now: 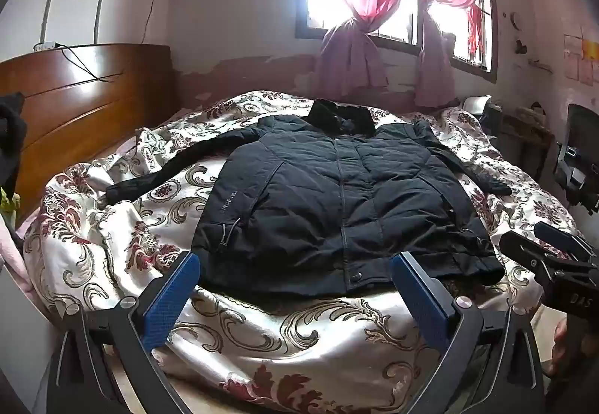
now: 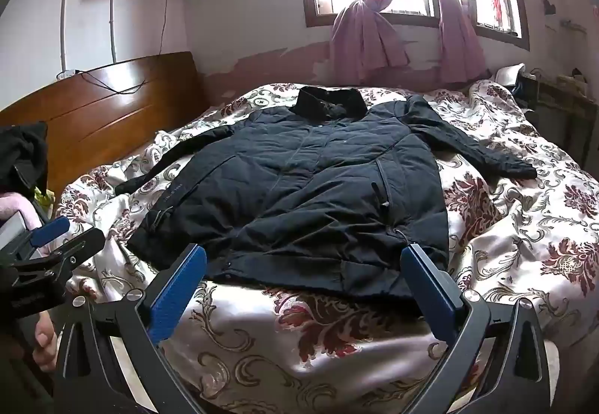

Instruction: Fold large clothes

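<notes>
A large dark padded jacket [image 1: 337,196] [image 2: 299,189] lies flat and zipped, front up, on the bed, with its fur collar toward the window and both sleeves spread out to the sides. My left gripper [image 1: 295,264] hovers just short of the jacket's hem, its blue pads wide apart and nothing between them. My right gripper [image 2: 303,256] is likewise open in front of the hem, slightly toward the jacket's right side. Each gripper shows at the edge of the other's view: the right one [image 1: 558,253] and the left one [image 2: 56,238].
The bed carries a cream quilt [image 1: 262,331] with red and grey floral scrolls, rumpled around the jacket. A wooden headboard [image 1: 75,106] stands at the left. Behind the bed, a window with pink curtains [image 1: 374,2]. Dark furniture [image 1: 576,159] sits at the right; a hand [image 2: 45,343] holds the left gripper.
</notes>
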Motion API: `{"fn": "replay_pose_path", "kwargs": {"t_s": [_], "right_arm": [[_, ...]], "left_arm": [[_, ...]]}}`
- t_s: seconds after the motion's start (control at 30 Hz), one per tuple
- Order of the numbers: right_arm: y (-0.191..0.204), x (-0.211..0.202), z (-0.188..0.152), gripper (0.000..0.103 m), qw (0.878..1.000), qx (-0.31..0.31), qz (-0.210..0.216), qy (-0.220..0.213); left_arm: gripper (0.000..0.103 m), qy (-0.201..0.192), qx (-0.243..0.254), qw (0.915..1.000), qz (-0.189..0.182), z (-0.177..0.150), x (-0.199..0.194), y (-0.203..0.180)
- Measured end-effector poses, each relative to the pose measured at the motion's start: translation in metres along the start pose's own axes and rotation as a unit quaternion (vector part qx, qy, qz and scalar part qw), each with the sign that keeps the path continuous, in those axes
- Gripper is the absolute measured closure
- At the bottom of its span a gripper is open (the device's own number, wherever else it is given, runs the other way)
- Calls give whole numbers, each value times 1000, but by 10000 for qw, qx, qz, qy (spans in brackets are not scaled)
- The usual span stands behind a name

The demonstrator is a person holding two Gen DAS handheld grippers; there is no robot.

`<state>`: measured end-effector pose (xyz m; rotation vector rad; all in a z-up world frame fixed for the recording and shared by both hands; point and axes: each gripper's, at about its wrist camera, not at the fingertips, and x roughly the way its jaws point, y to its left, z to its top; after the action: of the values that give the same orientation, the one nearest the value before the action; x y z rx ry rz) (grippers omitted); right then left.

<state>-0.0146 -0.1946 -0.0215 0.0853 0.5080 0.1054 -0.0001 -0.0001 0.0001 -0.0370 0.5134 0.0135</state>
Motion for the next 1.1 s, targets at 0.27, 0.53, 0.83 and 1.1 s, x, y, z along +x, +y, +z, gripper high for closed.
{"fn": "replay_pose_path", "kwargs": {"t_s": [0.27, 0.53, 0.83, 1.1], "right_arm": [[-1, 0, 0, 1, 10000, 15, 12, -8], [-1, -1, 0, 1, 10000, 12, 26, -16], [-2, -2, 0, 1, 10000, 23, 35, -27], [-2, -3, 0, 1, 10000, 27, 39, -35]], "left_arm": [[0, -16, -50, 10000, -21, 1, -1, 0], [0, -4, -55, 10000, -21, 1, 1, 2], [0, -10, -78, 10000, -14, 1, 1, 2], [0, -14, -82, 10000, -20, 0, 1, 2]]}}
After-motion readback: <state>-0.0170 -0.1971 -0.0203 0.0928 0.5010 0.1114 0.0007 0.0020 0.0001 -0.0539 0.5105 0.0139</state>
